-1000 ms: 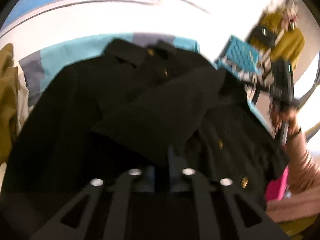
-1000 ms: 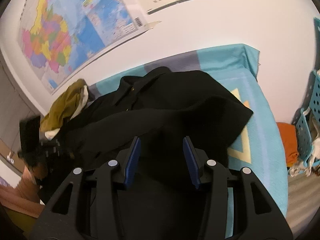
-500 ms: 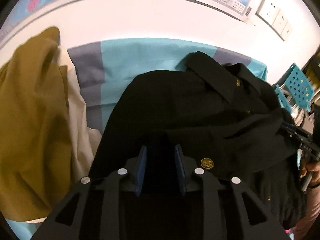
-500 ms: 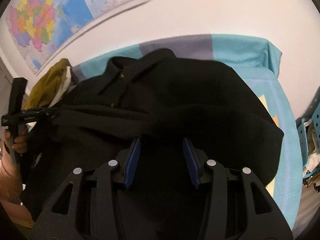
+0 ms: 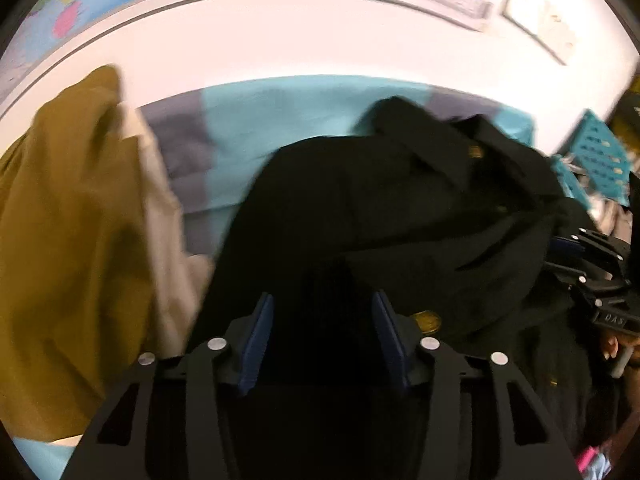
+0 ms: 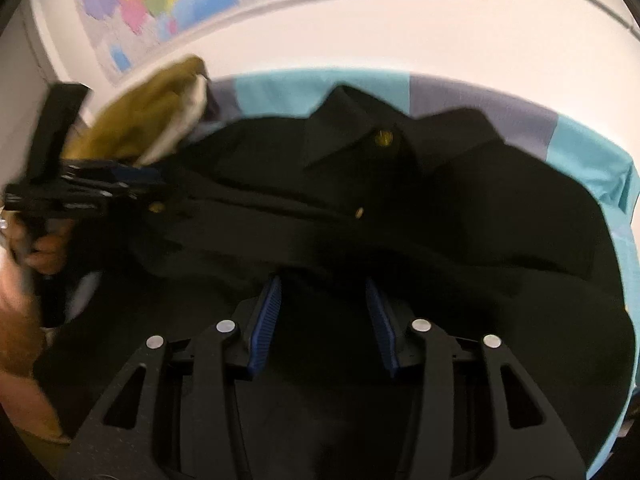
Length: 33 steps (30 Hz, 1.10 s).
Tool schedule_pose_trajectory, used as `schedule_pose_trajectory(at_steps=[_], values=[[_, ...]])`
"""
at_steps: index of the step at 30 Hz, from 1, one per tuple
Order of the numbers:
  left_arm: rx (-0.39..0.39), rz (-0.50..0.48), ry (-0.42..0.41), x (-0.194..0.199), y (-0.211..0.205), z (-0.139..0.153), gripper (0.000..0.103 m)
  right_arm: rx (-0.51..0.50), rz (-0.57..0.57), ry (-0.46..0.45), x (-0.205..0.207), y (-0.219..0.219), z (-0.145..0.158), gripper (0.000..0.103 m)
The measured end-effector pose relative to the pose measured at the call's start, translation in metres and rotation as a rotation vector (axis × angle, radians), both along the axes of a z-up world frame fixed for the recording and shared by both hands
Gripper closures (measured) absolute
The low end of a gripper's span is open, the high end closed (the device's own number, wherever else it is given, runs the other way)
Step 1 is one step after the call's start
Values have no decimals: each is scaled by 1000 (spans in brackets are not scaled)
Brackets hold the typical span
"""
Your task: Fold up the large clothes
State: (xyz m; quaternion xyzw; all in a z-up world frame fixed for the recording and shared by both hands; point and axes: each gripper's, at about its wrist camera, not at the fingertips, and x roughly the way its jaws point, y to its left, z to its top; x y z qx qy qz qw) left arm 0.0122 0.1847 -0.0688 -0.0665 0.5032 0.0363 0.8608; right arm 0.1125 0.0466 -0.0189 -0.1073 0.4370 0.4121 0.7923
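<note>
My left gripper (image 5: 322, 334) has just been opening, and its blue pads now stand apart over the black coat (image 5: 400, 208), pinching nothing. My right gripper (image 6: 324, 320) is part open above the coat too. The coat lies spread on the blue sheet (image 5: 288, 120), beside a mustard garment (image 5: 68, 240).

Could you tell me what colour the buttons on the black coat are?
Gold buttons, clearest in the right wrist view.

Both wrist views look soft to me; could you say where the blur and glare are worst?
Left wrist view: the wall is blown out, the olive cloth smeared. Right wrist view: the hand at the left edge streaks; the black coat loses its folds in shadow.
</note>
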Motion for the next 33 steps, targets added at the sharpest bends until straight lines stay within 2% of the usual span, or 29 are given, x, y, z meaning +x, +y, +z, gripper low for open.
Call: schedule_pose_trajectory(at_steps=[3, 5, 9, 11, 14, 18, 21, 23, 24, 27, 28, 31, 33], values=[[6, 11, -83, -27, 12, 24, 53, 21, -17, 3, -3, 0, 3, 53], [54, 10, -157, -60, 20, 47, 40, 47, -11, 0, -11, -3, 11, 53], [160, 23, -213, -116, 35, 71, 36, 97, 22, -37, -35, -8, 30, 50], [223, 46, -197, -143, 45, 71, 35, 123, 48, -40, -48, -6, 36, 48], [275, 83, -143, -168, 58, 57, 34, 148, 120, -27, -71, 7, 40, 46], [298, 120, -66, -189, 76, 34, 34, 180, 277, 18, -113, 40, 38, 44], [292, 119, -24, -202, 85, 21, 34, 187, 402, 34, -146, 71, 34, 38], [279, 114, -15, -206, 89, 18, 40, 192, 503, 61, -174, 97, 27, 35], [252, 106, -9, -211, 92, 16, 48, 196, 557, 79, -190, 113, 23, 34], [197, 97, -7, -219, 99, 12, 83, 206, 656, 105, -223, 144, 16, 29], [166, 97, -23, -221, 101, 14, 90, 210, 701, 122, -239, 160, 12, 26], [105, 97, -61, -224, 106, 21, 94, 228, 746, 140, -268, 190, 5, 17], [67, 98, -83, -225, 108, 28, 95, 239, 766, 167, -281, 206, 0, 17]])
